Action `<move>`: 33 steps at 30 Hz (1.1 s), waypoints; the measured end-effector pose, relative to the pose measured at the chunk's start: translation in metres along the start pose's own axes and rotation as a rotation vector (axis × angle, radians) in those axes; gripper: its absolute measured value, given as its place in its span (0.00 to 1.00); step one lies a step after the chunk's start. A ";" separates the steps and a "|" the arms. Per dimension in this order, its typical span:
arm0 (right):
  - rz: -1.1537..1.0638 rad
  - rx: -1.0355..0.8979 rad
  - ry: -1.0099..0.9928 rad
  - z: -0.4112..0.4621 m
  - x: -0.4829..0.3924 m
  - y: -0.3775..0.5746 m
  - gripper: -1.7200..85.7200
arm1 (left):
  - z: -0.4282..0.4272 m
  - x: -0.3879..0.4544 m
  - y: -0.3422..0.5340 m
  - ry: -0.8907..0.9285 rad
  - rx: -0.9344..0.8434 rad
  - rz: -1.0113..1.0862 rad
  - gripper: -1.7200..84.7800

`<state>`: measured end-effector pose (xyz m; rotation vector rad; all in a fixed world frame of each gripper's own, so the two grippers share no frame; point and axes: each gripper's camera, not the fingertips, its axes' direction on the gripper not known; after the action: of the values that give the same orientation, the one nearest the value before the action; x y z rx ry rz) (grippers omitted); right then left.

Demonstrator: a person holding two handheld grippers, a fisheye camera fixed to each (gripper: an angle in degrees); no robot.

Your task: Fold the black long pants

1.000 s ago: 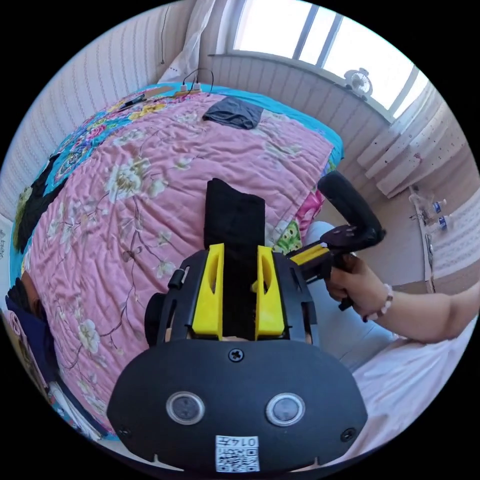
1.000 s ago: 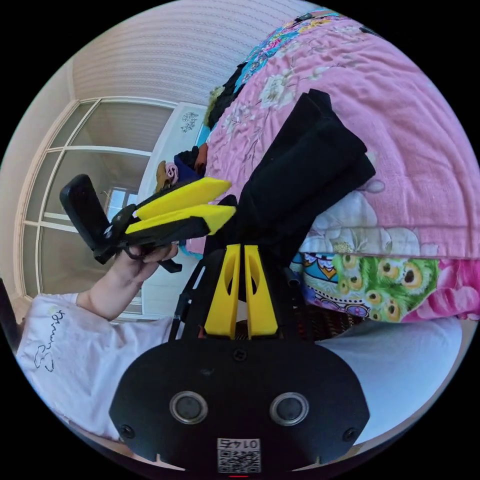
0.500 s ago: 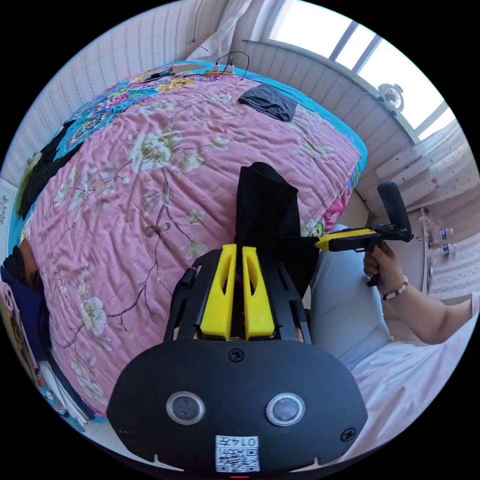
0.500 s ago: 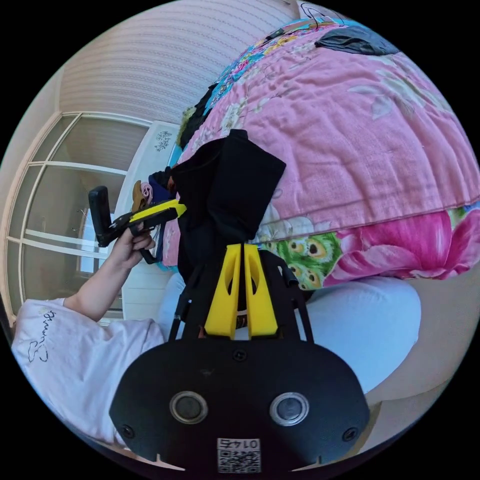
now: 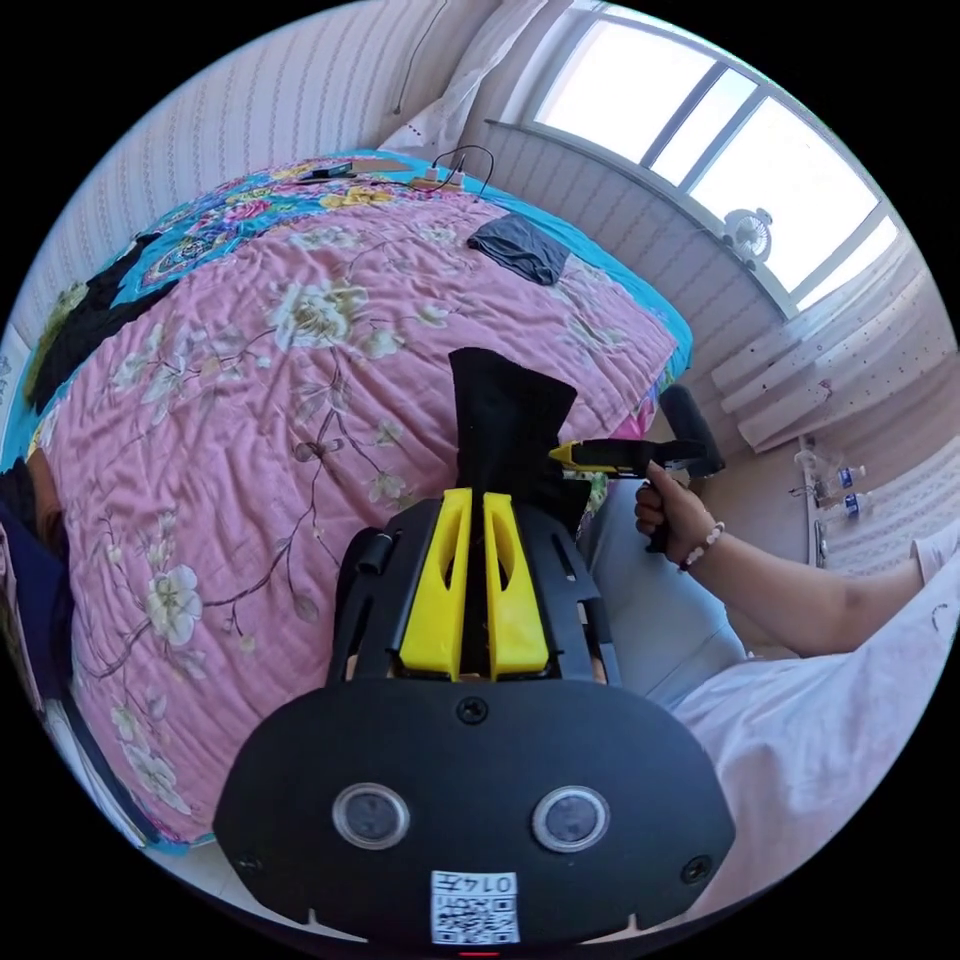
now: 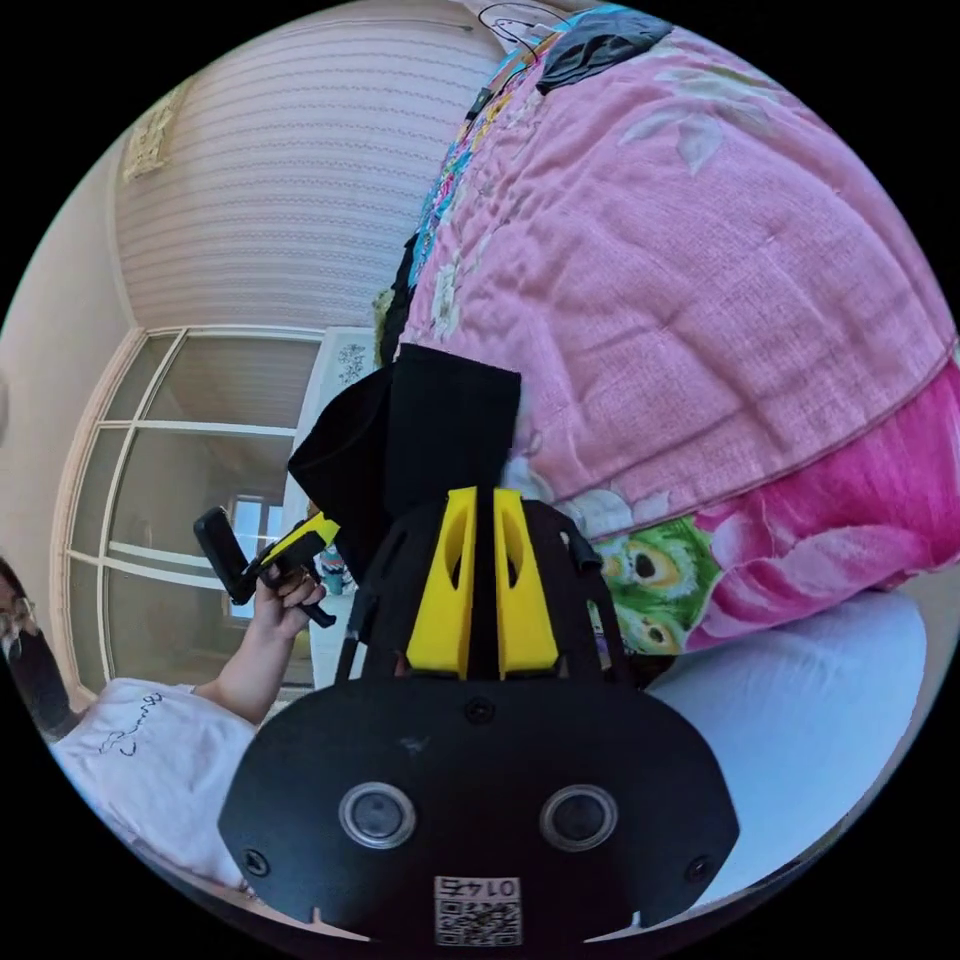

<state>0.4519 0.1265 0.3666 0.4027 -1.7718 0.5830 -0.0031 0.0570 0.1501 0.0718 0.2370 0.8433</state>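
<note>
Both grippers clamped on black pants [image 5: 510, 425], bundle held up at quilt [image 5: 260, 400] edge. Left gripper [image 5: 478, 500]: pants straight ahead of jaws, long axis running away from me. Right gripper [image 6: 478, 500]: same, pinching other edge. Imo lay-down goes fwd onto quilt, neither hand nearer.

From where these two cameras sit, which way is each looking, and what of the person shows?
Left gripper view: rides behind the left gripper, facing across the pink quilt toward the window; a forearm and the right gripper show.
Right gripper view: rides behind the right gripper, facing the quilt's edge; a hand holds the left gripper.
Shared: the black pants, both grippers.
</note>
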 end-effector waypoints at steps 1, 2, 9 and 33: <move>-0.005 -0.023 -0.012 0.009 -0.003 0.003 0.04 | -0.010 -0.001 0.012 0.005 0.018 0.004 0.01; -0.008 -0.029 -0.009 0.013 -0.006 0.004 0.04 | -0.014 -0.002 0.017 0.005 0.024 0.003 0.01; -0.162 0.110 -0.003 -0.007 -0.089 0.011 0.02 | -0.094 -0.005 0.082 0.171 0.226 0.047 0.01; -1.044 -0.284 0.543 0.478 -0.697 -0.135 0.02 | -0.292 -0.040 0.287 -0.269 0.920 0.000 0.01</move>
<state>0.3381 -0.2782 -0.3789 0.7947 -0.9053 -0.2905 -0.3072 0.2088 -0.0813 1.0374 0.3540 0.6575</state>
